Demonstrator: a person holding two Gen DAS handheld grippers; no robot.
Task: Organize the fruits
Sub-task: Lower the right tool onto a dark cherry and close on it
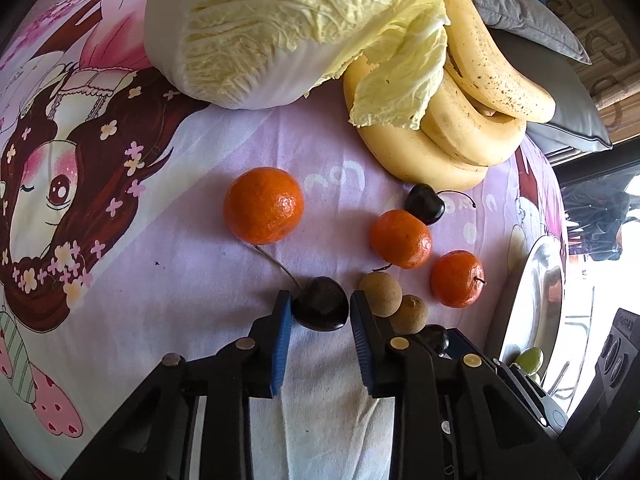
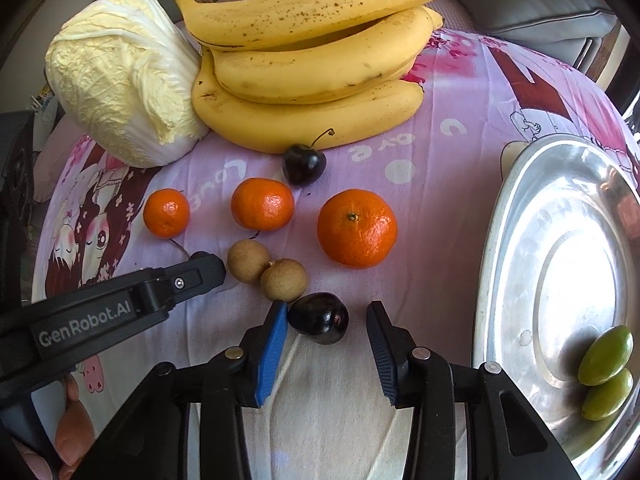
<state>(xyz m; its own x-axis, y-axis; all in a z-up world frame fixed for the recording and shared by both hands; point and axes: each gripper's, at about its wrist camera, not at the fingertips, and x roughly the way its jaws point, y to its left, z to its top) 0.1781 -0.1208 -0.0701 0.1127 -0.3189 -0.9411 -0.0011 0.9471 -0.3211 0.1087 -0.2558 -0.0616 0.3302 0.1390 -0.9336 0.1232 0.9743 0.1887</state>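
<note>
Left claw (image 1: 320, 308): we've got the blue pads on either side of a dark cherry (image 1: 320, 309), both pads right up against its skin, so we'd call it pinched, with the cherry sitting on the bedsheet (image 1: 200, 272).
Left cherry stem: runs up and away toward the biggest mandarin (image 1: 263, 205).
Right claw (image 2: 327, 318): ours is spread wide around another dark cherry (image 2: 318, 319); the left pad is just beside it, the right pad is well clear.
Longans: two brown ones (image 2: 249, 261) and (image 2: 284, 280), touching each other, just beyond our right claw's left pad.
Mandarins: three in a loose row past the longans, big one (image 2: 357, 227), middle one (image 2: 263, 203), small one (image 2: 166, 213).
Third cherry (image 2: 303, 163): beyond the middle mandarin, stem up, near the bananas.
Bananas (image 2: 312, 64): a spotted bunch at the far side of the sheet, lying flat.
Cabbage (image 2: 124, 76): napa cabbage pressed against the bananas' stem end; in the left wrist view a loose leaf drapes over them.
Metal tray (image 2: 520, 208): shiny round one on the right, well apart from the loose fruit.
Green fruits (image 2: 606, 372): two small oval ones touching each other near the tray's near rim.
Bedsheet: lilac, cartoon girl print.
</note>
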